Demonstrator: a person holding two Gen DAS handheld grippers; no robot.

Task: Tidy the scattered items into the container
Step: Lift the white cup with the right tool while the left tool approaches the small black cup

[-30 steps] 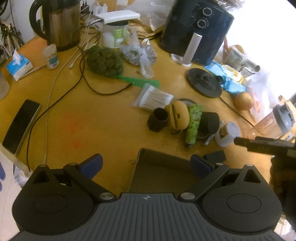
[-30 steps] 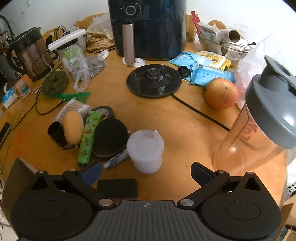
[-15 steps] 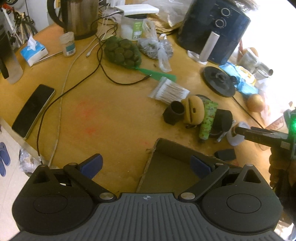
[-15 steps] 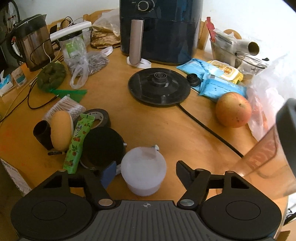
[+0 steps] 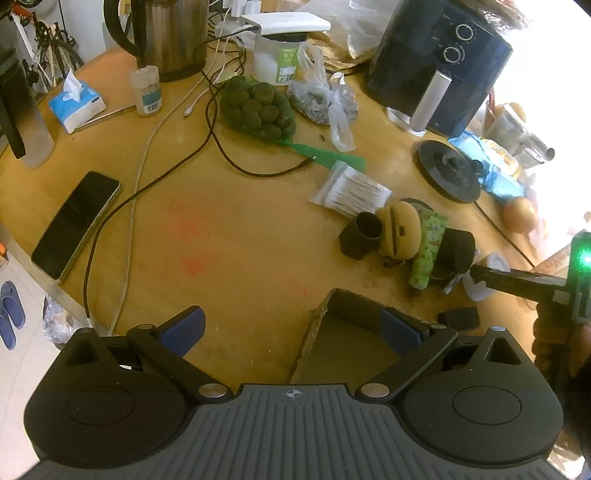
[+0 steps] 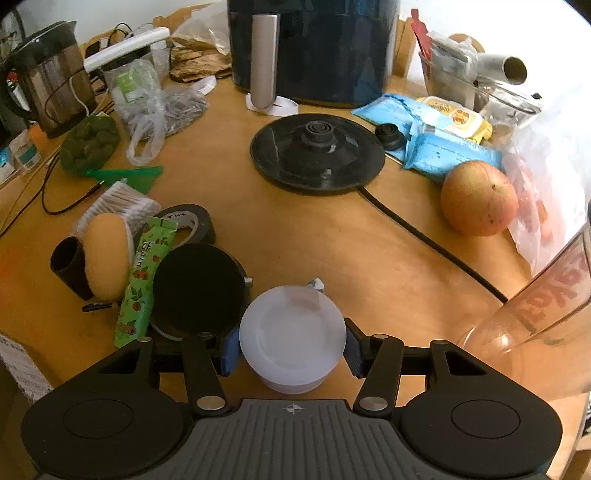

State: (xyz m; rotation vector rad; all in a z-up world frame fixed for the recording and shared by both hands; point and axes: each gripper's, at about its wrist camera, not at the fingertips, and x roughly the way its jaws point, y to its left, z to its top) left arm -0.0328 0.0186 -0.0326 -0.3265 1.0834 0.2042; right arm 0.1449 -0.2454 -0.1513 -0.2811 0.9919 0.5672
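My right gripper reaches down over a white round tub. Its jaws are closing, and both blue pads touch the tub's sides. Left of the tub lies a heap: a black round lid, a green sachet, a yellow sponge, a black cup, a tape roll and a pack of cotton swabs. My left gripper hangs open and empty above the far corner of the brown cardboard box. In the left wrist view the right gripper shows at the right edge.
A small black block lies by the box. A kettle base with its cord, an apple, blue packets and a clear shaker cup stand to the right. An air fryer, a kettle, a phone and cables fill the rest.
My right gripper came forward and down over the white tub, and its jaws went from wide open to touching the tub's sides. The left gripper stayed open and turned slightly.
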